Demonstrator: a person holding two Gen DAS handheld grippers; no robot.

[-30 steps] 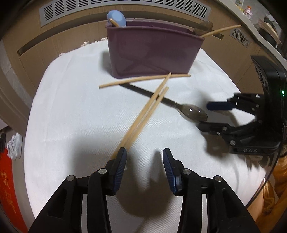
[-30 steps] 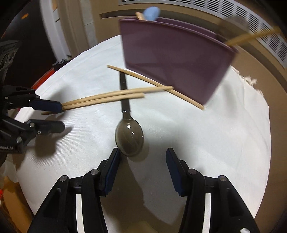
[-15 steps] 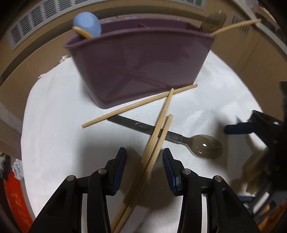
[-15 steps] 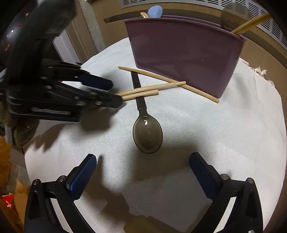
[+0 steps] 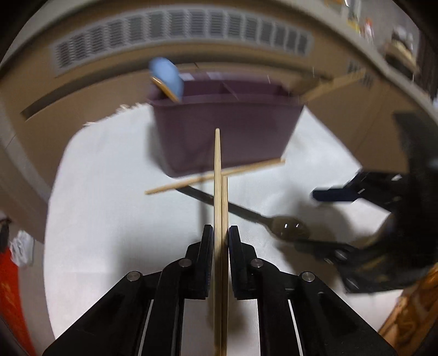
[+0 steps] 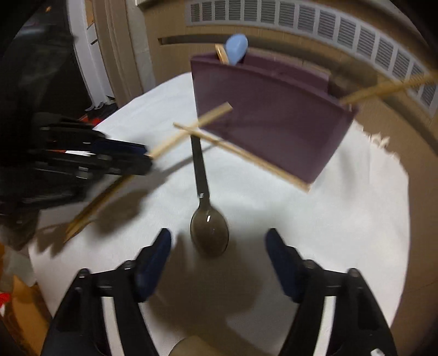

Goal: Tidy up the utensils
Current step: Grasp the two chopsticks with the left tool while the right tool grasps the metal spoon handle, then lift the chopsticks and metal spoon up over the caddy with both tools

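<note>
My left gripper (image 5: 220, 232) is closing, its pads pressed on a pair of wooden chopsticks (image 5: 217, 169) that points straight ahead, lifted off the cloth. In the right wrist view the same pair (image 6: 191, 128) slants up toward the purple organizer (image 6: 268, 120). A third chopstick (image 5: 246, 167) lies in front of the organizer (image 5: 232, 131), across the handle of a dark spoon (image 6: 209, 230). My right gripper (image 6: 217, 238) is closing. Its fingers stand on either side of the spoon's bowl without touching it.
A blue spoon (image 5: 165, 75) stands in the organizer's left compartment. A chopstick (image 5: 334, 85) leans out of its right end. The white cloth (image 5: 109, 191) covers a round table whose edge curves close by. A vented wooden wall (image 6: 301, 19) stands behind.
My left gripper has shut on the two chopsticks and raised them, so they now point straight ahead. My right gripper opened wide, then narrowed around the spoon's bowl.
</note>
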